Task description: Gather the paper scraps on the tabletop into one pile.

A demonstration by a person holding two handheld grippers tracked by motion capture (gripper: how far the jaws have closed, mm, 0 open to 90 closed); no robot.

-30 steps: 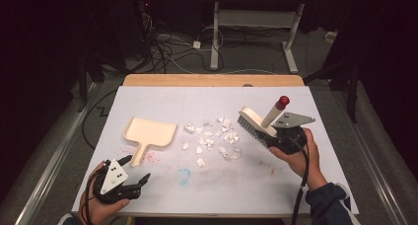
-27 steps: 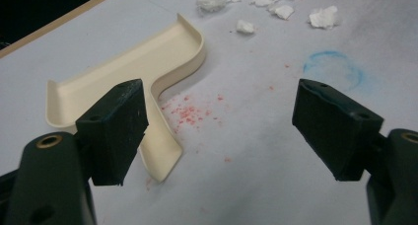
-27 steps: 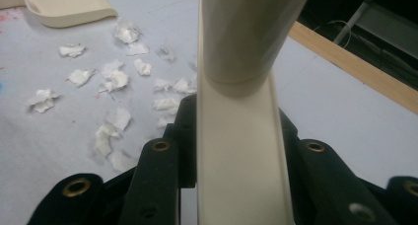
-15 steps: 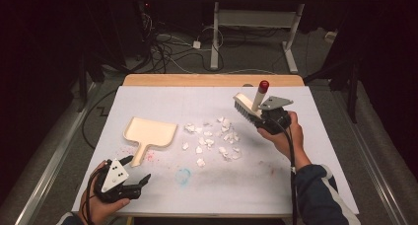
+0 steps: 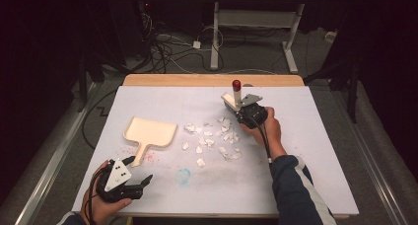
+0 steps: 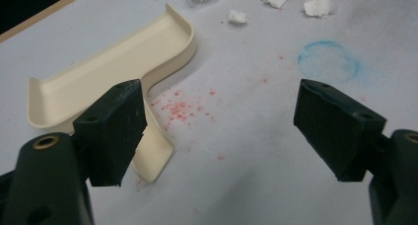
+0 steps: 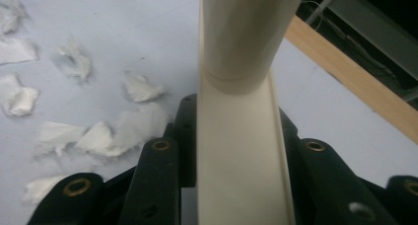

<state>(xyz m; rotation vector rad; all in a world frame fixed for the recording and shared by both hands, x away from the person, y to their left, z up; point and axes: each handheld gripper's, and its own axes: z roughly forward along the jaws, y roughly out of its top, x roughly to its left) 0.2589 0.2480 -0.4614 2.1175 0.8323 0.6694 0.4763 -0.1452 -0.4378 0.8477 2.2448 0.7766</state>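
Note:
A cream dustpan lies flat at the table's left, its handle toward me; in the left gripper view the dustpan is just beyond my left jaw. Several white paper scraps are strewn mid-table. My left gripper rests open near the front left edge, and nothing sits between its jaws. My right gripper is shut on a cream brush with a red-tipped handle, held just beyond the scraps. The brush handle runs up between the shut jaws, with paper scraps to its left.
A faint blue ring stain and red specks mark the white table cover. The table's wooden far edge shows beyond the cover. Table legs and cables lie on the dark floor behind.
My right gripper has carried the brush leftward and farther away, from the right of the scraps to their far side. The left gripper and dustpan have stayed put.

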